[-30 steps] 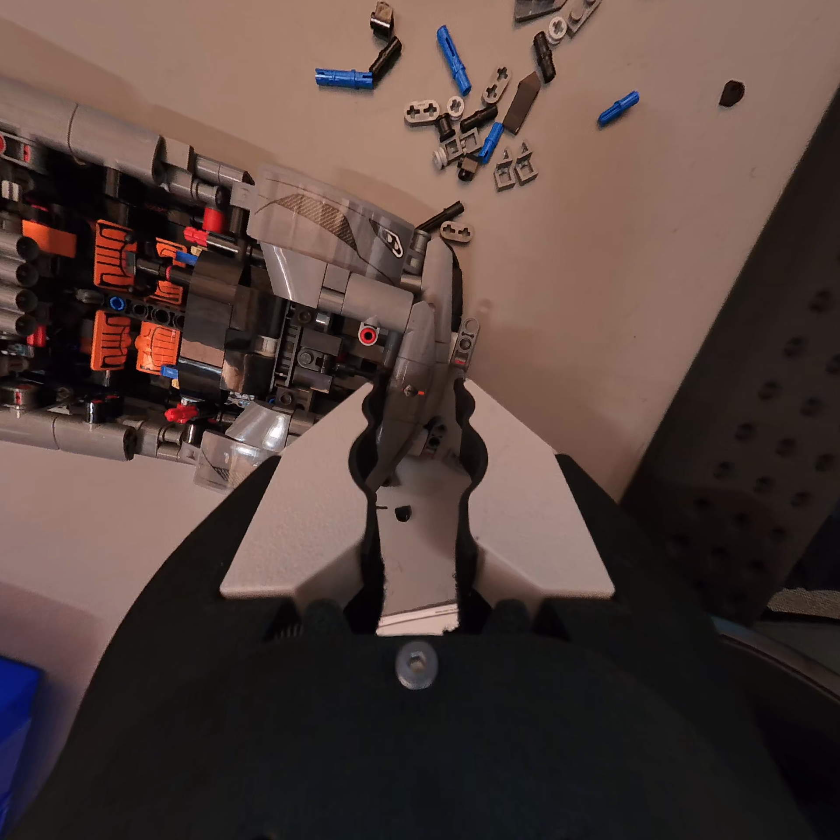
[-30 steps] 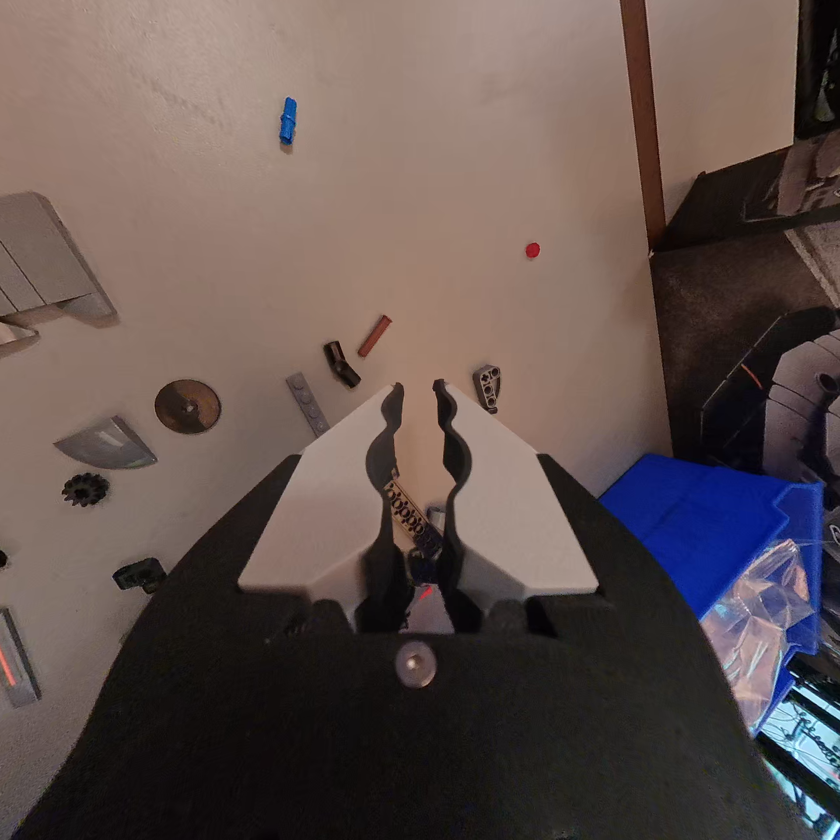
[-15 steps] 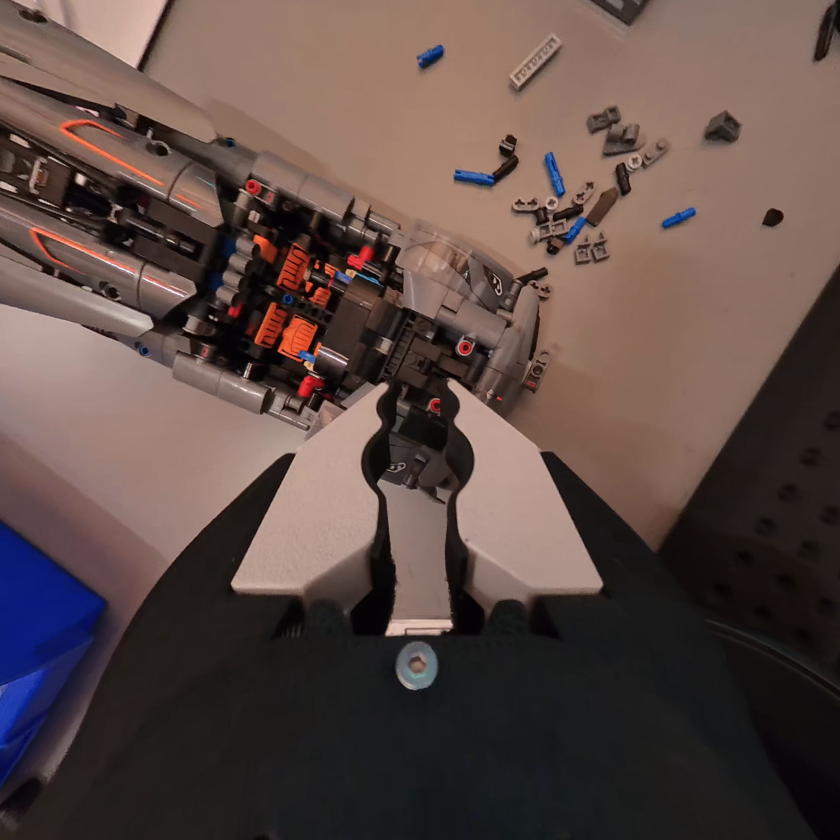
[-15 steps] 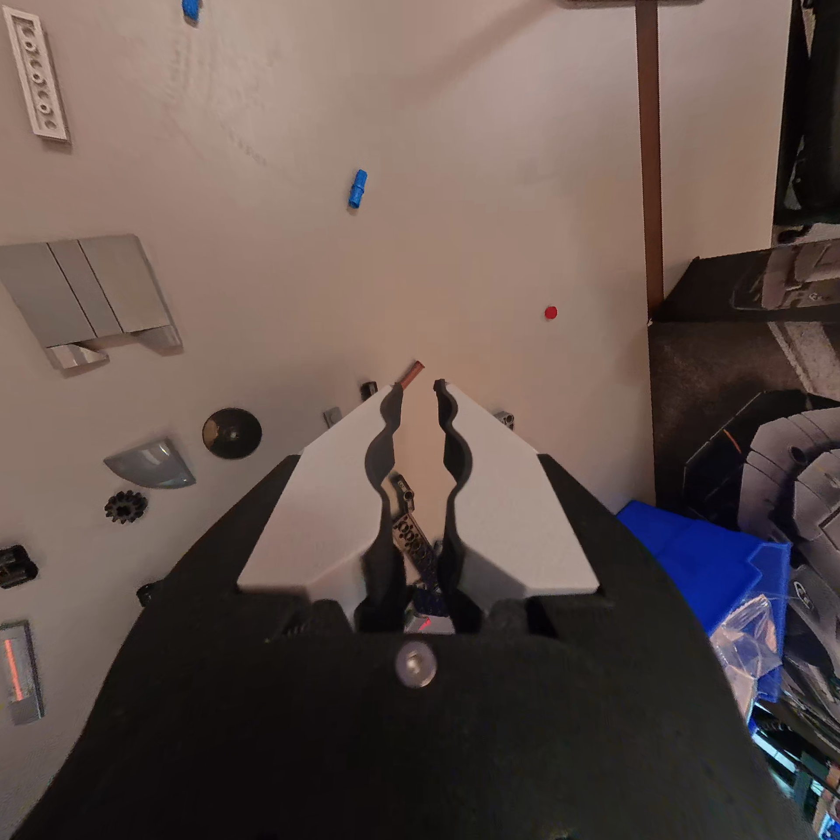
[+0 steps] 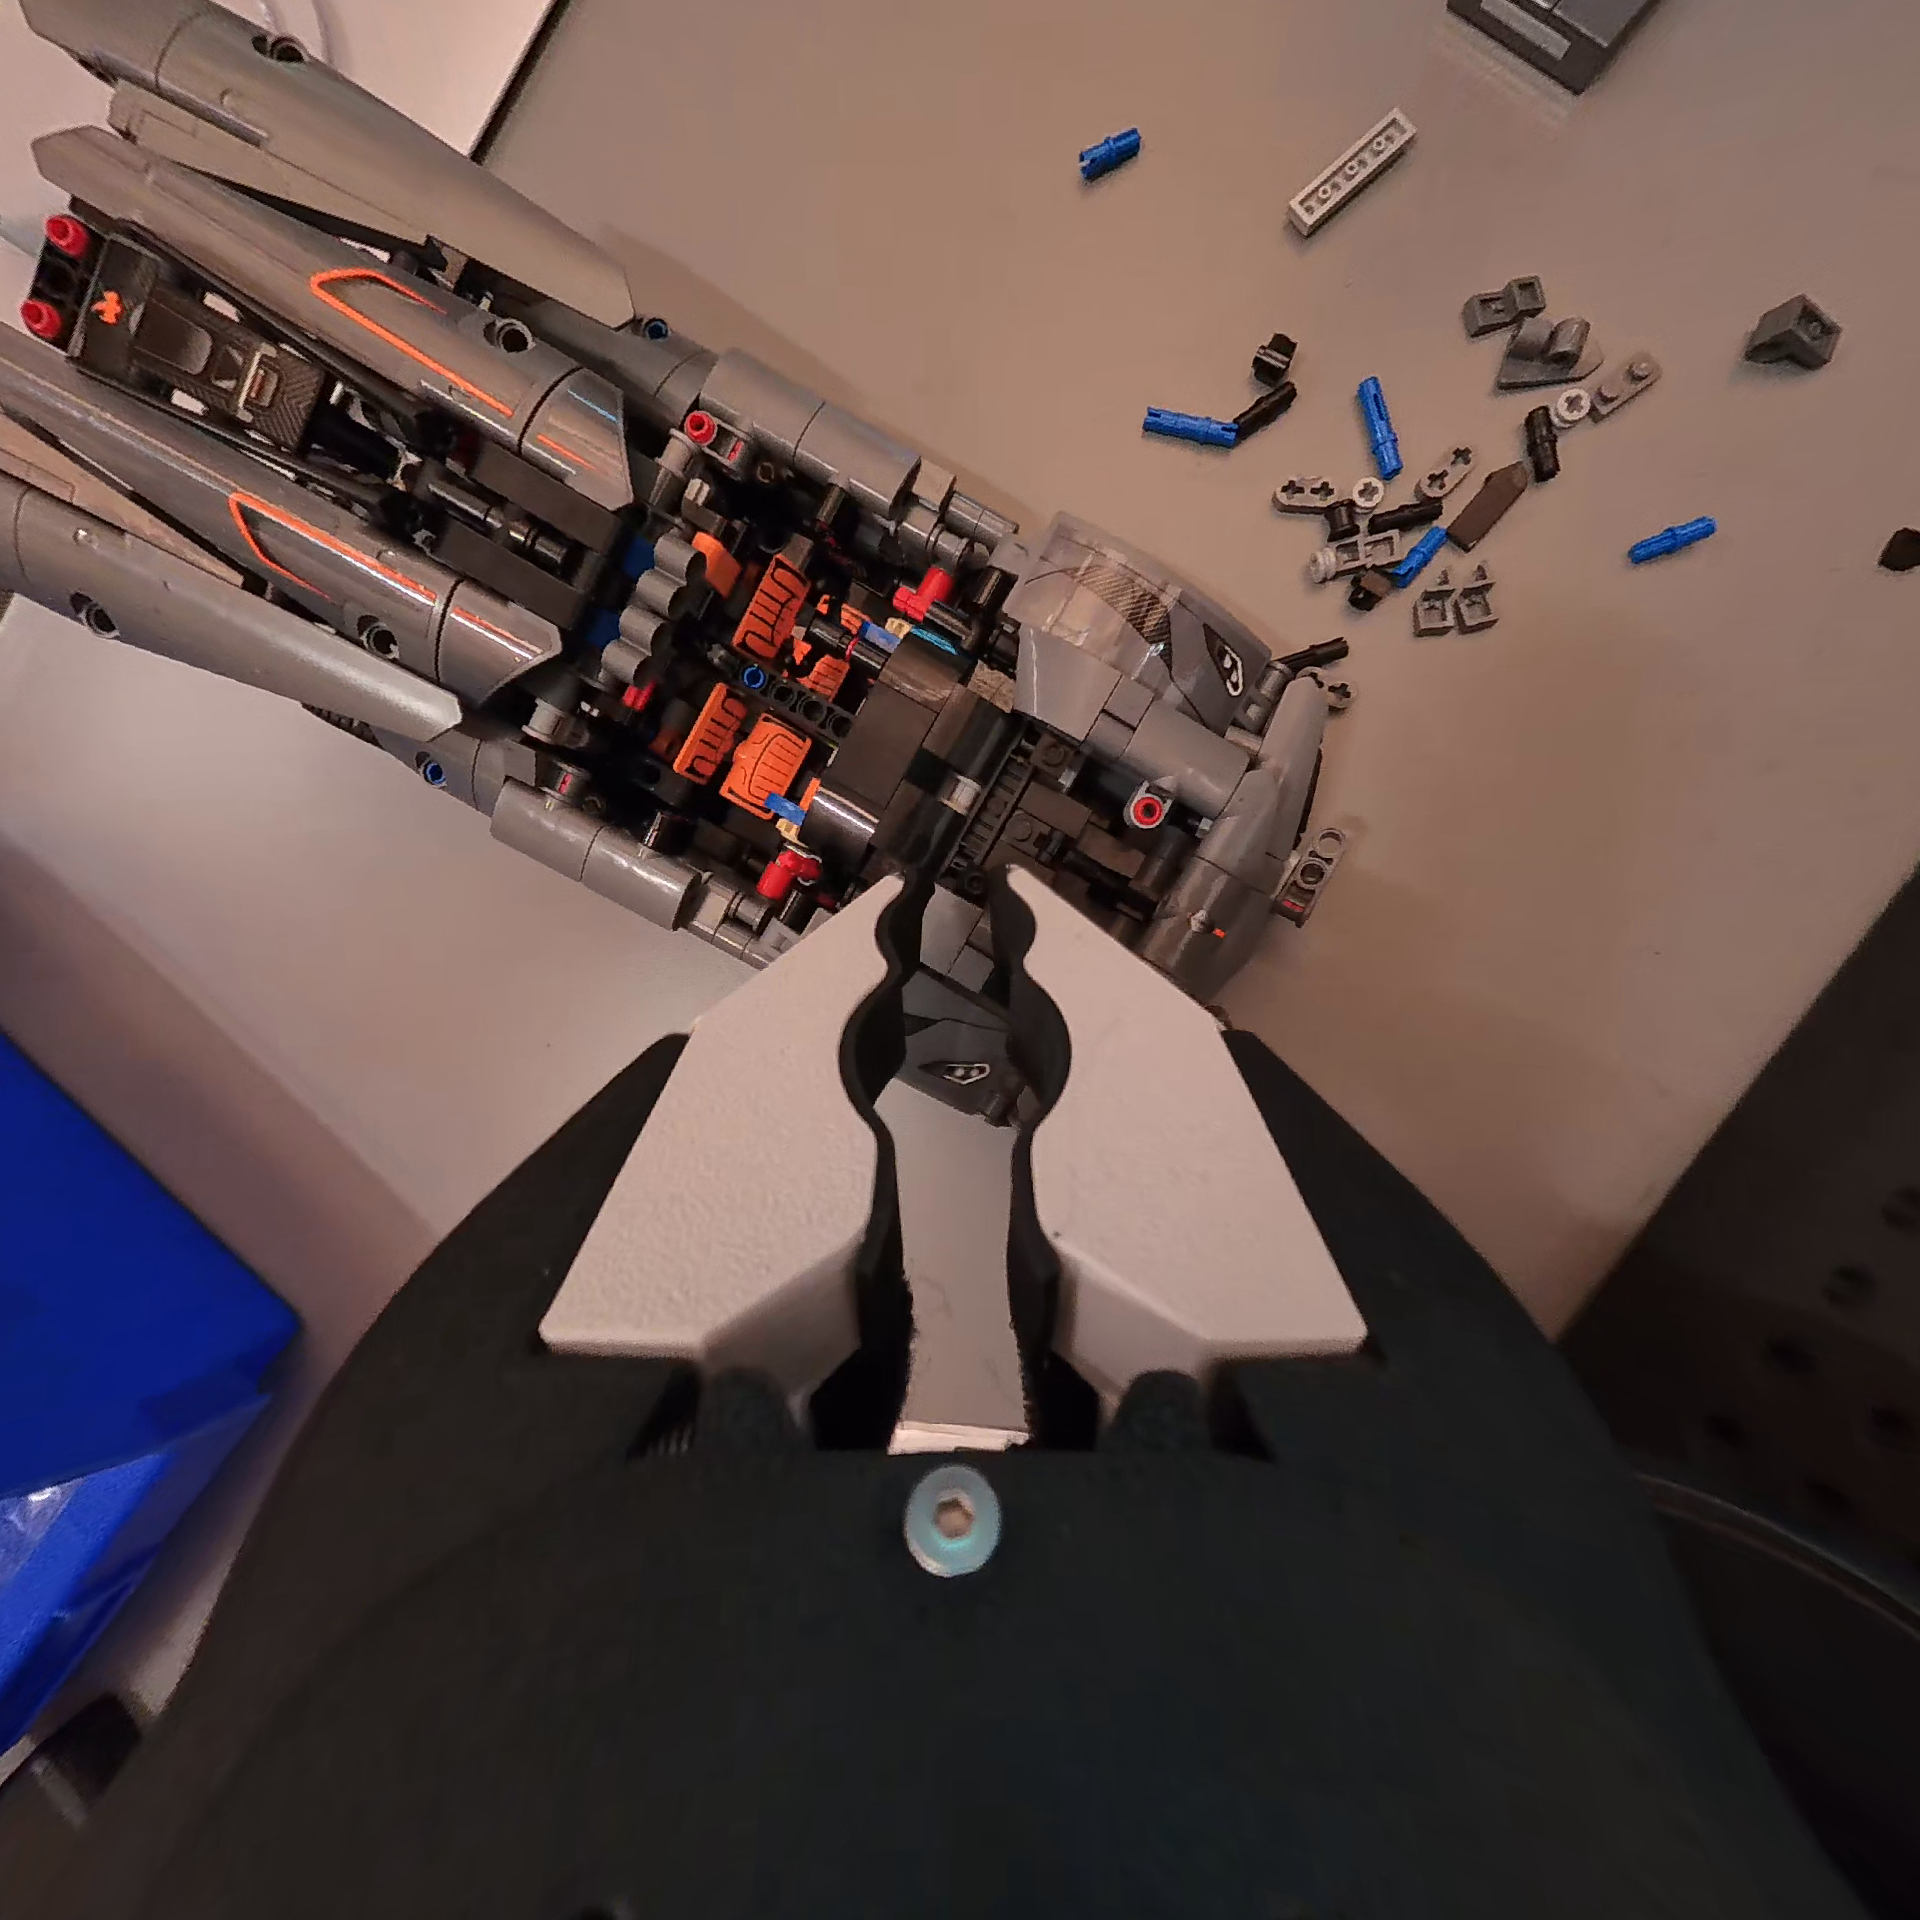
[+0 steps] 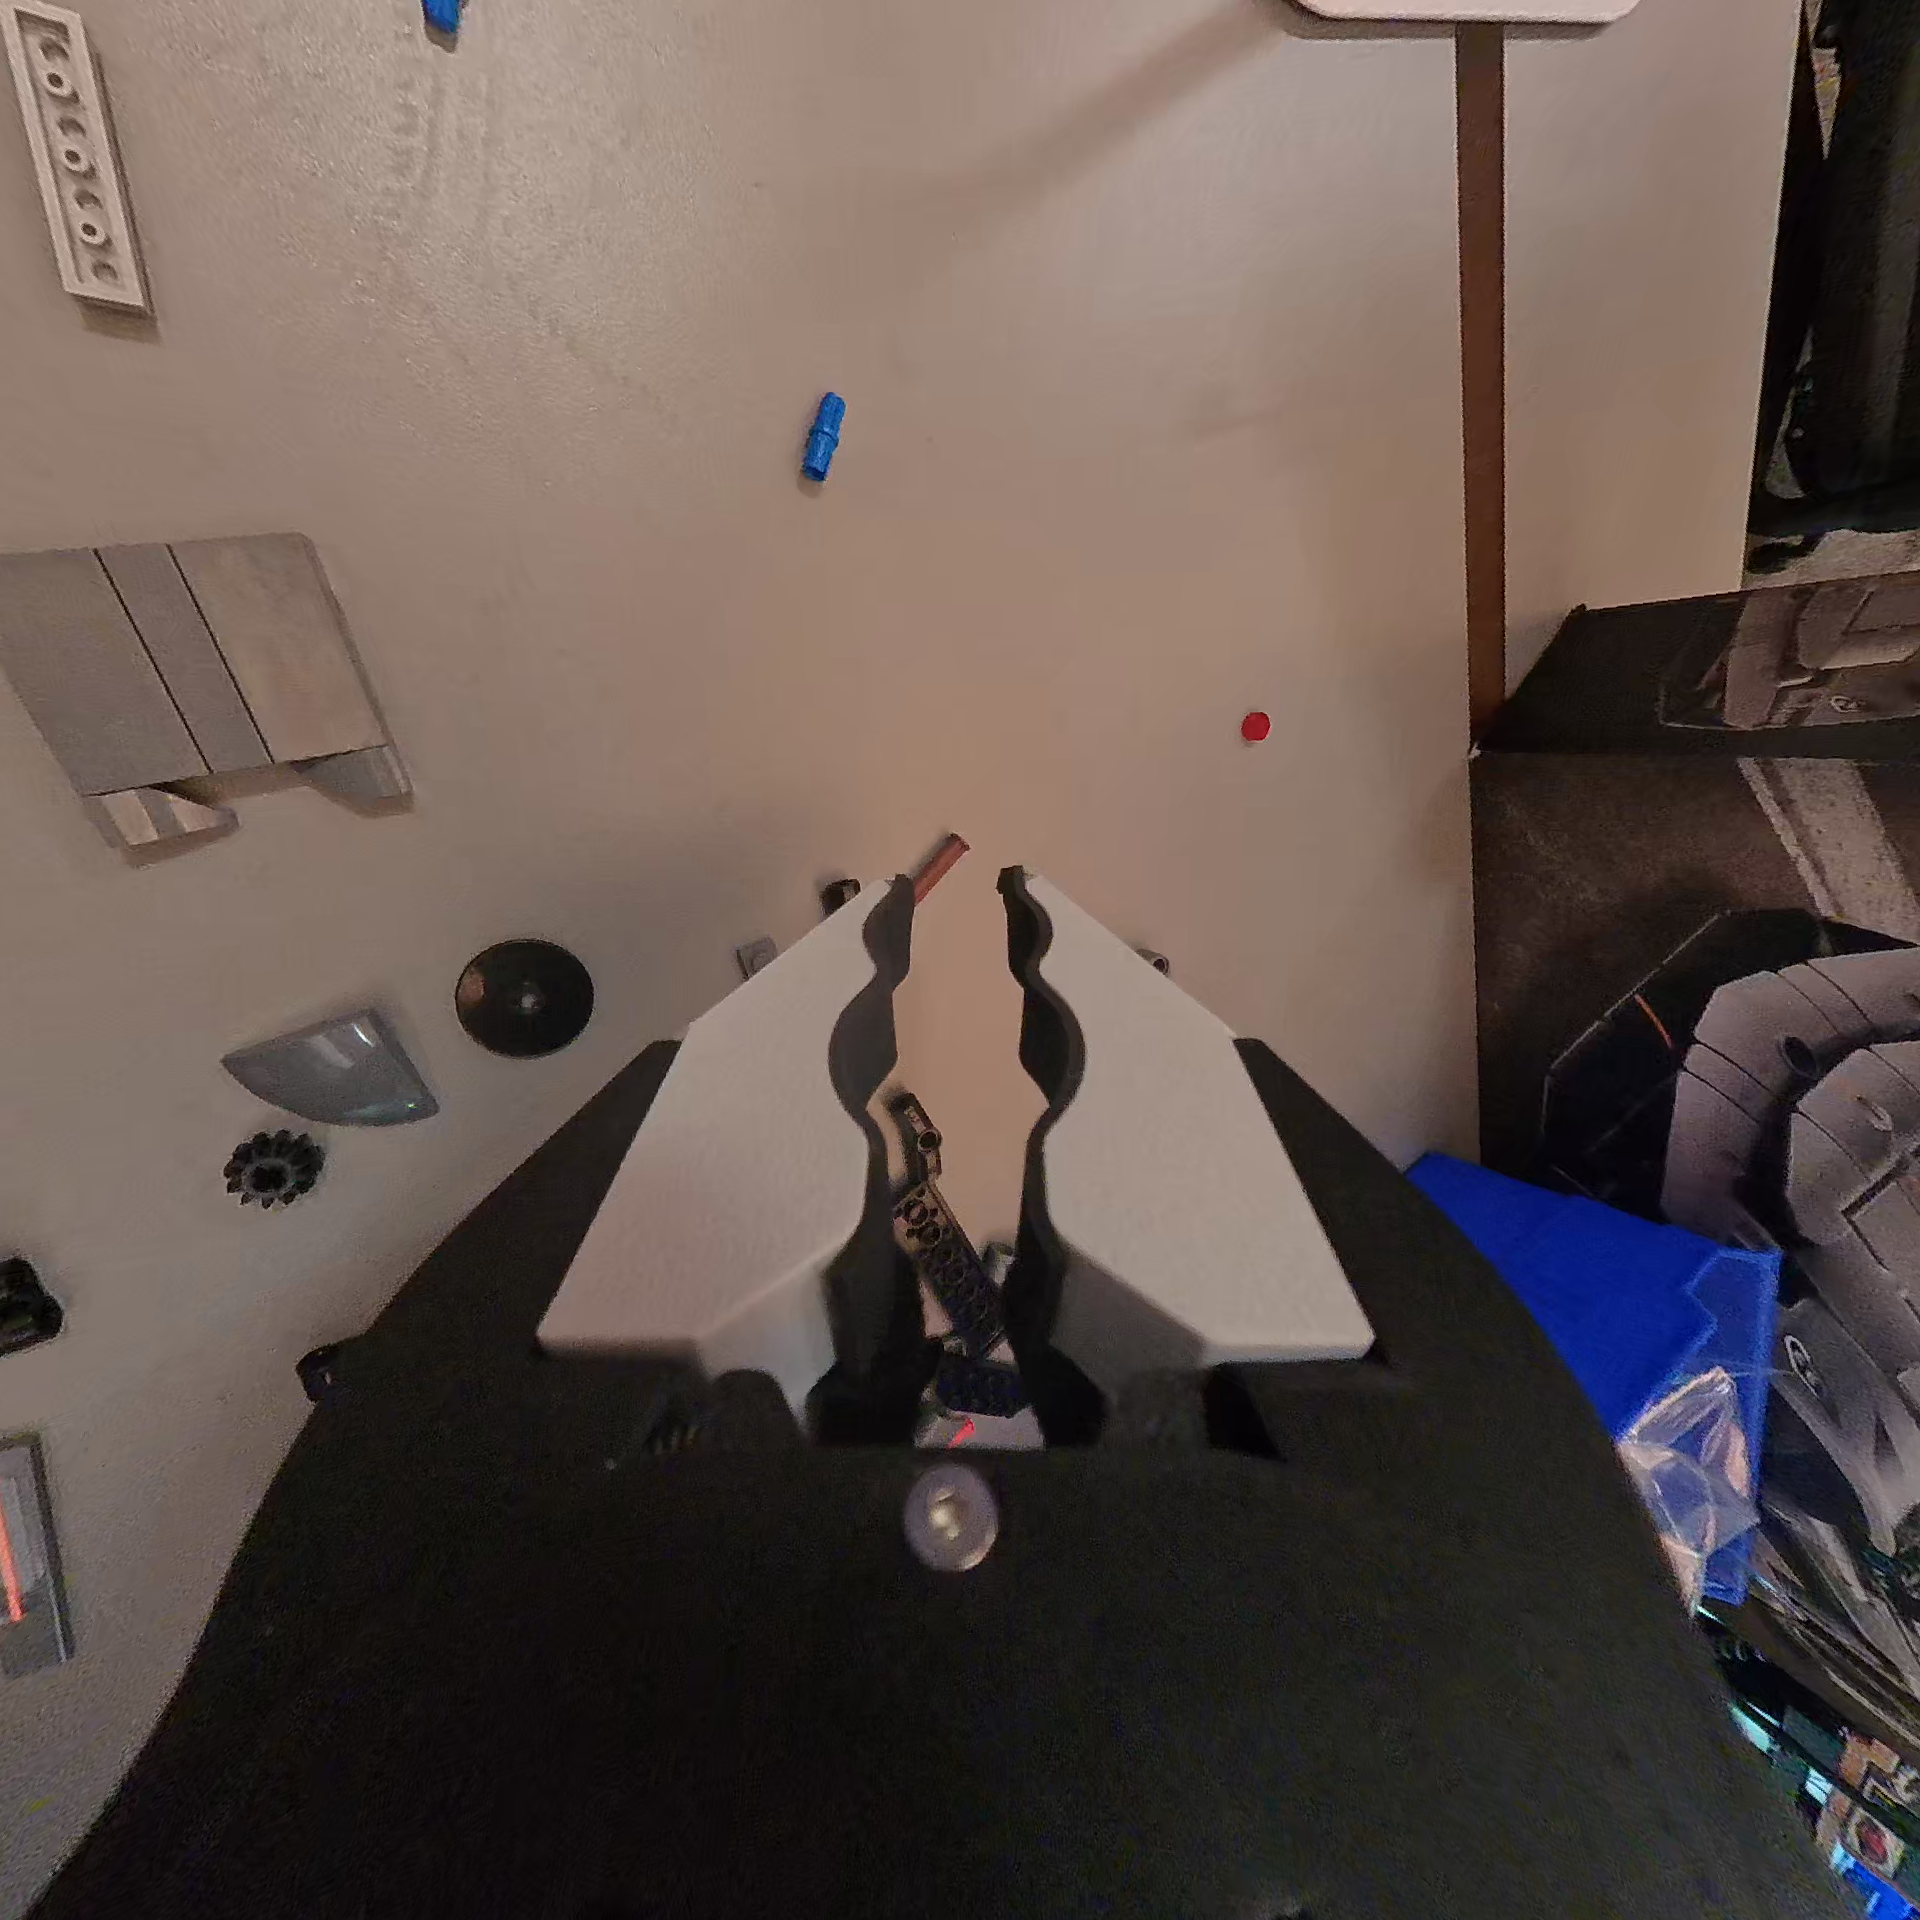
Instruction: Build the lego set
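The left gripper (image 5: 951, 894) is hovering, jaws apart, over the rigid, snap-apart grey-and-orange brick car model (image 5: 644, 644), best gripped by its solid frame, while the right gripper (image 6: 954, 883) is hanging slack-jawed, 1 black holed beam (image 6: 935, 1236) lying between its fingers.

Both cameras sit just behind their claws, looking steeply down at the pale surface (image 5: 1351, 790) from close by. They share only that surface: the left faces the model (image 5: 644, 623), the right loose pieces.

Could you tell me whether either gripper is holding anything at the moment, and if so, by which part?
The left gripper and the right gripper both stand open and clamp nothing.
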### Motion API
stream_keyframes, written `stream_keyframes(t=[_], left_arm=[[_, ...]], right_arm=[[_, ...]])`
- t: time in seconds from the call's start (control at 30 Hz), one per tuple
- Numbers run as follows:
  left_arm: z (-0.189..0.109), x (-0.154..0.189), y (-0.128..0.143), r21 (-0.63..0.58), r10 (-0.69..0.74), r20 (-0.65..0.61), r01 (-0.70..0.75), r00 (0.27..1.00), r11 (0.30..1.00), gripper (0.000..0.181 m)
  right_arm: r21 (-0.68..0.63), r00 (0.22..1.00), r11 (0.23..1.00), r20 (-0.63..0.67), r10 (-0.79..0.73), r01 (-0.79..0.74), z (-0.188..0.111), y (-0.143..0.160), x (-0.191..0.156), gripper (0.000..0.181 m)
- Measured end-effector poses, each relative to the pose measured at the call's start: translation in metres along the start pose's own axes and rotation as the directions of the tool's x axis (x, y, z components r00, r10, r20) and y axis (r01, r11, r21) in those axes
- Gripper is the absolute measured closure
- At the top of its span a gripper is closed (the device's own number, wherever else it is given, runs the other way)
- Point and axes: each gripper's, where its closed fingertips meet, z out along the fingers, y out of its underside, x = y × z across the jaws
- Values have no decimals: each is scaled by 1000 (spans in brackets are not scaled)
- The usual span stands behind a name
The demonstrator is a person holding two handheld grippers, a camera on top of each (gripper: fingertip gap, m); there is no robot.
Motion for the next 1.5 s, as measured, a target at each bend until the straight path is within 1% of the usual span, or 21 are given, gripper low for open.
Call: stream_keyframes(t=[0.4, 0.8, 0.87, 1.03, 1.1, 1.2, 1.33, 1.4, 1.5], left_arm=[[-2, -11, -2, 20, -29, 46, 28, 999, 999, 174], [1, -12, -3, 3, -11, 79, 10, 997, 1000, 176], [0, -13, -5, 14, -12, 83, 11, 996, 1000, 177], [-3, -17, -8, 39, -27, 100, 23, 995, 999, 177], [-4, -17, -9, 48, -33, 95, 29, 995, 998, 177], [-4, -18, -9, 52, -38, 98, 33, 994, 998, 178], [-4, -18, -9, 57, -39, 97, 34, 995, 998, 178], [-4, -19, -9, 55, -39, 99, 34, 994, 998, 178], [-3, -19, -10, 56, -37, 104, 31, 994, 998, 178]], right_arm=[[18, 1000, 1000, -14, 13, -12, -1, -1, 5, 163], [3, 1000, 1000, -24, -7, 7, 1, 1, 5, 162], [2, 998, 1000, -52, 22, -22, -1, 3, 12, 161], [110, 972, 973, -92, 216, -205, -14, -2, 39, 140], [134, 961, 961, -101, 257, -243, -18, 0, 46, 136], [127, 960, 959, -89, 267, -255, -15, 3, 46, 134], [116, 969, 965, -37, 242, -237, -7, 2, 36, 136], [96, 974, 971, -41, 222, -218, -4, 3, 34, 136], [101, 976, 972, -32, 217, -213, -5, 2, 33, 138]])
